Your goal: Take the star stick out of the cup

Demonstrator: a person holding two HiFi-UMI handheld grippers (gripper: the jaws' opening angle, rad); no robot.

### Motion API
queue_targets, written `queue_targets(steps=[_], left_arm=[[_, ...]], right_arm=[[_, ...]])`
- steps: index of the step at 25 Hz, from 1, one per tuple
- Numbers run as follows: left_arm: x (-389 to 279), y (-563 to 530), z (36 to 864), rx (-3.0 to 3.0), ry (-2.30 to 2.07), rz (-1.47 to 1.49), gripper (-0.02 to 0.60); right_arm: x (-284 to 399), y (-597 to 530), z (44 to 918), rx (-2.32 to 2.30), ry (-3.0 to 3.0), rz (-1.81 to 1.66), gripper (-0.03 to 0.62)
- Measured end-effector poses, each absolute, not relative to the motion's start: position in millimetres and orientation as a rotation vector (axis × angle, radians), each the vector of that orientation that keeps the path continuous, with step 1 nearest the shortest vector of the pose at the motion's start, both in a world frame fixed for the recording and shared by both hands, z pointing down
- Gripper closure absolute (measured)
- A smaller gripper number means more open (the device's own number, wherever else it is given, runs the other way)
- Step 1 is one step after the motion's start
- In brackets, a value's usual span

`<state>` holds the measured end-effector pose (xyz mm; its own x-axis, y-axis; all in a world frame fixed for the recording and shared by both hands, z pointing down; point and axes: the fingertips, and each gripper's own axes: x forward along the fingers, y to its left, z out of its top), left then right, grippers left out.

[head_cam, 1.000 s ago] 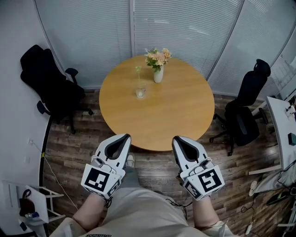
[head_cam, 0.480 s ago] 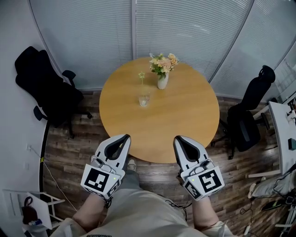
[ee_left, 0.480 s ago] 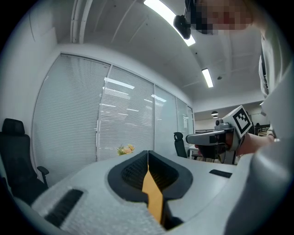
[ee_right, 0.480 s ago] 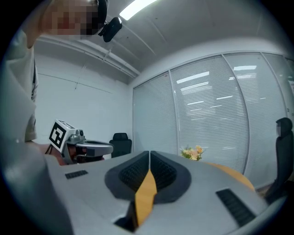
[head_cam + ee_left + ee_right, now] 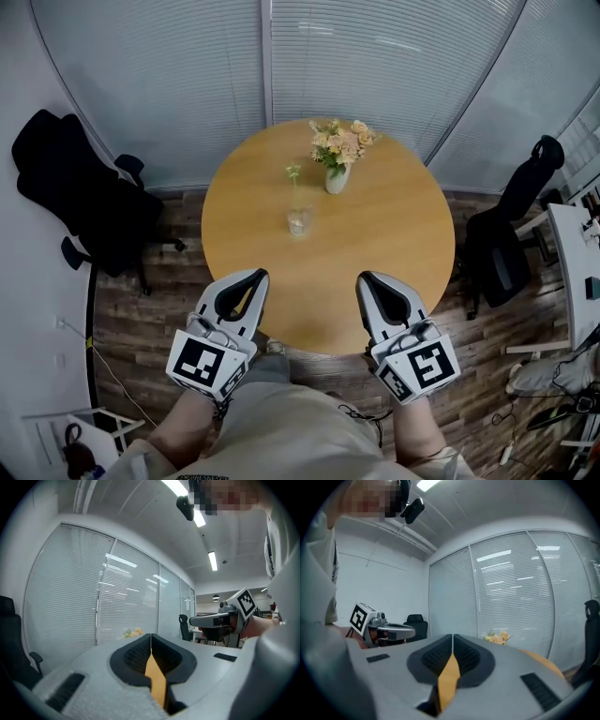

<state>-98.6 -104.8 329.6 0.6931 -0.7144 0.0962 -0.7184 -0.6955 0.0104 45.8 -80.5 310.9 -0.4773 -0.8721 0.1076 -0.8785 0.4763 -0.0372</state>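
Left gripper (image 5: 251, 278) and right gripper (image 5: 369, 281) are held closed, empty, at the table's (image 5: 394, 234) near edge; reach judged not begun. Stick (image 5: 294, 187) is stood in cup (image 5: 299, 222), mid-table, well apart.

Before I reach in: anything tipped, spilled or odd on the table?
Nothing stands out. The cup stands upright with the star stick in it, the flower vase upright behind it, no spill visible on the table.

Three cameras, one round table (image 5: 375, 253).
My head camera looks steeply down from above; cameras on my left claw (image 5: 254, 275) and right claw (image 5: 367, 278) look low along their jaws. All share the flowers (image 5: 339, 142) and blinds (image 5: 375, 56).
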Motion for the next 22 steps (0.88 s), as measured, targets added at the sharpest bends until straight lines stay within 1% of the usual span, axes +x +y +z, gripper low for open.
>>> queue_targets(steps=[5,13,22], left_arm=[[-107.2,-149.4,322.0,2.903,-1.105,0.054,0.558],[-116.4,-211.7,336.7,2.899,-1.036,0.073,0.557],[-97.8,-232.0,353.5,2.857,-1.024,0.116,0.558]], right_arm=[[28.5,-124.7,315.0,1.574,-2.602,0.118,0.560],[11.2,-171.7,321.0,1.600,-2.536,0.083,0.560],[33.2,-187.2,323.2,1.624,-2.512,0.091,0.560]])
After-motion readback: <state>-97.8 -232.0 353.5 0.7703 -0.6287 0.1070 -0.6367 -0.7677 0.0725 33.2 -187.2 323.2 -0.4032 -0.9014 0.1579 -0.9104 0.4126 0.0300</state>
